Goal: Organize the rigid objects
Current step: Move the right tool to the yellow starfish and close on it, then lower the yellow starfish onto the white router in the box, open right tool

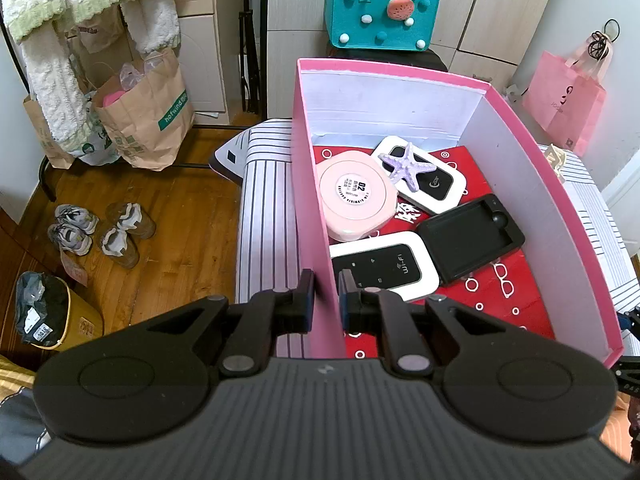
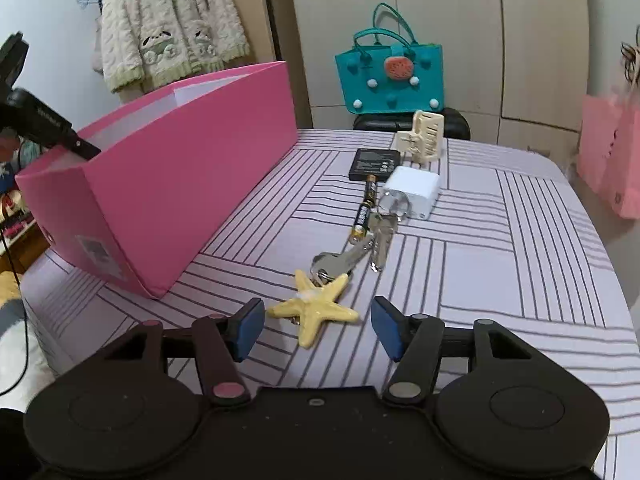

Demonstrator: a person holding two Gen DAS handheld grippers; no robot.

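My left gripper (image 1: 326, 298) is shut on the near wall of the open pink box (image 1: 312, 184), one finger inside and one outside. In the box lie a pink round case (image 1: 356, 196), a purple starfish (image 1: 404, 166), two white Wi-Fi devices (image 1: 384, 266) and a black tray (image 1: 472, 236). In the right wrist view my right gripper (image 2: 318, 330) hangs low over the striped cloth, open, with a yellow starfish (image 2: 316, 312) between its blue pads (image 2: 248, 330) and a gap on each side. The pink box (image 2: 180, 184) stands to the left.
Beyond the starfish lie keys (image 2: 352, 254), a battery (image 2: 365, 210), a white charger (image 2: 414, 192), a flat black pack (image 2: 374, 165) and a cream wooden piece (image 2: 422, 136). A teal bag (image 2: 390, 80) stands behind the table. Shoes (image 1: 100, 232) and paper bags (image 1: 148, 120) sit on the floor at left.
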